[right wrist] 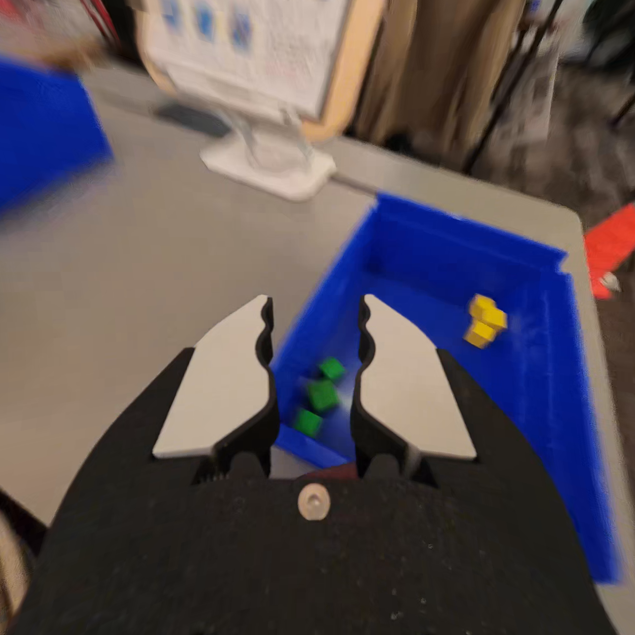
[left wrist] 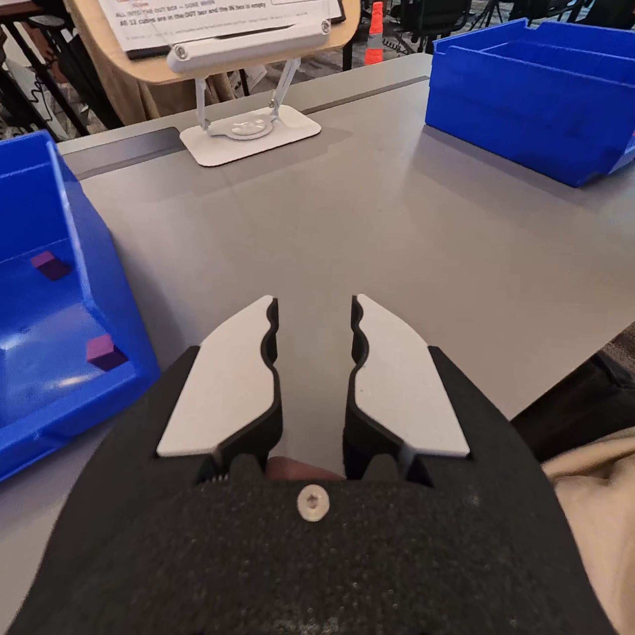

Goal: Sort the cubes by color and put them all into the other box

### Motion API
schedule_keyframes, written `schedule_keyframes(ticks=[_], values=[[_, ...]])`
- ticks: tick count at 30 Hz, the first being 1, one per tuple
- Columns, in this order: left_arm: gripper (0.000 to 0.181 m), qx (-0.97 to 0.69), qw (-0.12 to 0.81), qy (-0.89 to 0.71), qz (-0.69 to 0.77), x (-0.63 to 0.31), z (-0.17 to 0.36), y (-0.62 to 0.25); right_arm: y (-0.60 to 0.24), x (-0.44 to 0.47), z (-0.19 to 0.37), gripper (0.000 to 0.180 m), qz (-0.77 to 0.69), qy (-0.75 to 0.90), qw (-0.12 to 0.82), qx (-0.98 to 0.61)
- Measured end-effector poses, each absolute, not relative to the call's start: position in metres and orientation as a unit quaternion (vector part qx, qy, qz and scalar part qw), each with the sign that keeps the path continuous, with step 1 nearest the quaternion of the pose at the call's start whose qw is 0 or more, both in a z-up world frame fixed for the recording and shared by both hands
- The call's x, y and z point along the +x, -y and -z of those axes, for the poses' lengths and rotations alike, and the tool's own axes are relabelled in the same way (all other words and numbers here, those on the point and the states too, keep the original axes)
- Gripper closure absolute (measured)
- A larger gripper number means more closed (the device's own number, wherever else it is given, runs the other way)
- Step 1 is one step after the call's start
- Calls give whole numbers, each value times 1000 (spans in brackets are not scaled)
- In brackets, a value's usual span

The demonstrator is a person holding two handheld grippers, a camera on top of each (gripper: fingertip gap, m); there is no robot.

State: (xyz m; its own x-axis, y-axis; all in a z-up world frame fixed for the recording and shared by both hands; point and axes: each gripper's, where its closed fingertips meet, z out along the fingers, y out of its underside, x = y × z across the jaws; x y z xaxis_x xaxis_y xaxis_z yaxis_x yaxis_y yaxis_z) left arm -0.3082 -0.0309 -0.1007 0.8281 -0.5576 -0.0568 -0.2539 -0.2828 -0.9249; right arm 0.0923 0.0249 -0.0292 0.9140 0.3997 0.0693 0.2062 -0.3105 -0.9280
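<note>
Left gripper [left wrist: 314, 302]: jaws parted, empty, above bare table [left wrist: 378, 223].
Left box [left wrist: 113, 309]: two purple cubes [left wrist: 103, 352] inside.
Right gripper [right wrist: 316, 304]: jaws parted, empty.
Right box [right wrist: 556, 395]: green cubes [right wrist: 321, 395] by near-left corner; yellow cubes [right wrist: 486, 321] by right wall.

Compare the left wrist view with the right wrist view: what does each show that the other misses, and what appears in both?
Left only: two purple cubes in the left blue box, and the open, empty left hand-held gripper.

Right only: three green cubes and a yellow cluster inside the right blue box, plus the open right hand-held gripper.

Both: grey table, white stand, both boxes.
</note>
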Motion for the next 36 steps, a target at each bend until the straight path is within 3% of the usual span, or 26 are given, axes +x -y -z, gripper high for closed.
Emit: schedule_keyframes(ticks=[4, 10, 17, 26, 29, 31, 36], values=[[141, -807, 526, -227, 139, -328, 113, 38, 37, 13, 32, 136, -225, 143, 655, -707], [151, -832, 525, -156, 90, -385, 108, 27, 66, -61, 90, 137, -241, 220, 598, -732], [128, -866, 492, -53, 76, -459, 73, -102, 64, -84, 102, 137, -267, 241, 566, -742], [137, -932, 362, 5, 13, -482, 148, -229, 69, -73, 104, 138, -250, 242, 566, -747], [138, -945, 328, 10, -5, -487, 170, -236, 71, -68, 104, 139, -250, 241, 566, -748], [159, -949, 314, 10, -6, -488, 183, -235, 72, -67, 104, 139, -255, 246, 562, -747], [159, -951, 308, -27, 13, -480, 183, -217, 71, -67, 104, 141, -253, 252, 562, -746]])
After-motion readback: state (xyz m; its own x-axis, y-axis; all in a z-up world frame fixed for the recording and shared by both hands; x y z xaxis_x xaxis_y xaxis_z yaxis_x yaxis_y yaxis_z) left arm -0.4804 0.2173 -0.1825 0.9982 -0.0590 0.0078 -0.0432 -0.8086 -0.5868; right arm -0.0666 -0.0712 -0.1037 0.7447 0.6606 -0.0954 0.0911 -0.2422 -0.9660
